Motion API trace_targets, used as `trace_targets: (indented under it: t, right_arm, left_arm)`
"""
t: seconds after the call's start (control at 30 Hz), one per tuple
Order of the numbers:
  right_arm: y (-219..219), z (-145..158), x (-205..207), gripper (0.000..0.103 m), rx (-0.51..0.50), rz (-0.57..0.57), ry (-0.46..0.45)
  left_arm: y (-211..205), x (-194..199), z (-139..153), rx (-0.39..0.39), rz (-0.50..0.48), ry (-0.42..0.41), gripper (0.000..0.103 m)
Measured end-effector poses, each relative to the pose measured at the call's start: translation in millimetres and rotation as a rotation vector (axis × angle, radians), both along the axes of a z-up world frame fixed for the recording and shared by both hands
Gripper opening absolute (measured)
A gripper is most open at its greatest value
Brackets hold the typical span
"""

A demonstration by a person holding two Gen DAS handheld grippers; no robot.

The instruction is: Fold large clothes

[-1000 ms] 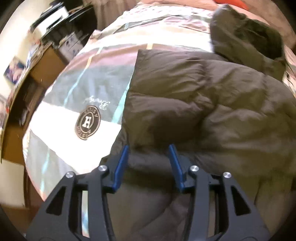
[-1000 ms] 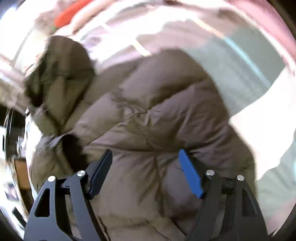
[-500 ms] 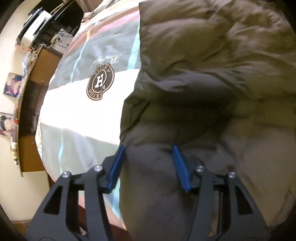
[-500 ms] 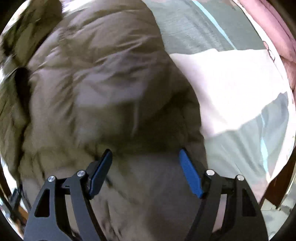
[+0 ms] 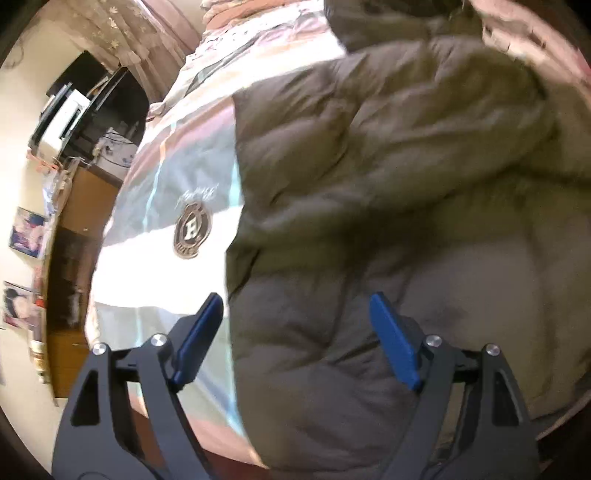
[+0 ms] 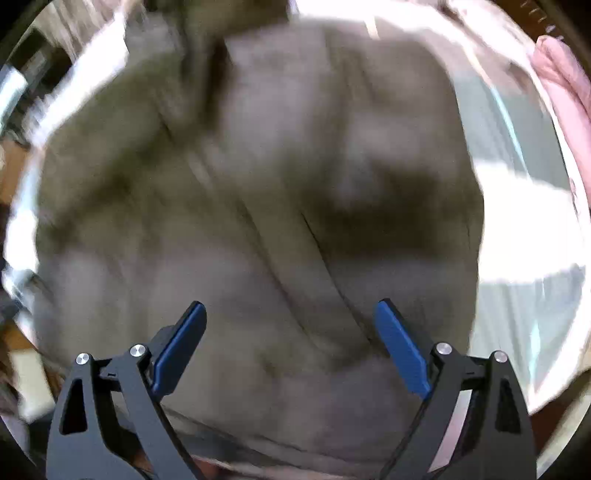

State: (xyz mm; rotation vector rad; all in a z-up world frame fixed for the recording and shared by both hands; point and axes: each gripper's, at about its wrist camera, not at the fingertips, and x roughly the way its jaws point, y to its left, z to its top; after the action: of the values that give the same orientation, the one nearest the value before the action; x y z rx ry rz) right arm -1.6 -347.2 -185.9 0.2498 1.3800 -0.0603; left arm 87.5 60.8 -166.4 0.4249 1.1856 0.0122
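A big brown puffer jacket (image 5: 388, 177) lies spread on a bed with a striped quilt (image 5: 155, 236). In the left wrist view my left gripper (image 5: 295, 306) hangs above the jacket's left edge, its blue pads (image 5: 199, 336) wide apart and its jaws opening; they press on nothing. The right wrist view is blurred: the same jacket (image 6: 258, 192) fills it. My right gripper (image 6: 290, 314) hovers over the cloth with its jaws opening wide and nothing pinched between them.
The quilt carries a round brown badge (image 5: 192, 230). Left of the bed stand a wooden desk (image 5: 88, 199), dark shelves with a white box (image 5: 62, 118) and pictures on the wall. A pink blanket (image 6: 569, 85) lies at the bed's far right. Curtains (image 5: 122, 33) hang behind.
Both grippers let go of the jacket and spread wide. Both hands rolled and drew back across the bed, so more of the jacket and quilt shows. The right view is blurred by motion.
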Motion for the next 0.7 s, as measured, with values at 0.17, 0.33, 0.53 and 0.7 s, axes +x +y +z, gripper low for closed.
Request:
trace_targets:
  t: [0.17,0.33,0.53,0.7]
  right_arm:
    - [16.8,47.5,71.7,0.093,0.062,0.022,-0.153]
    - [9.0,87.3,215.1,0.093,-0.089,0.001,-0.29]
    - [-10.3,69.5,383.8,0.093,-0.415,-0.069,-0.344]
    - [-22.1,24.2,447.4,0.093,-0.437,-0.119,-0.307]
  left_arm:
    - [-25.9,-8.5,39.0,-0.189,-0.043,0.03,0.091]
    - [-36.7,-5.2,50.3,-0.24,-0.094,0.015,0.091]
    - [-9.2,34.6,17.5,-0.247,0.001,0.104,0.091]
    - [7.8,47.5,-10.2,-0.23,0.067,0.173,0.091]
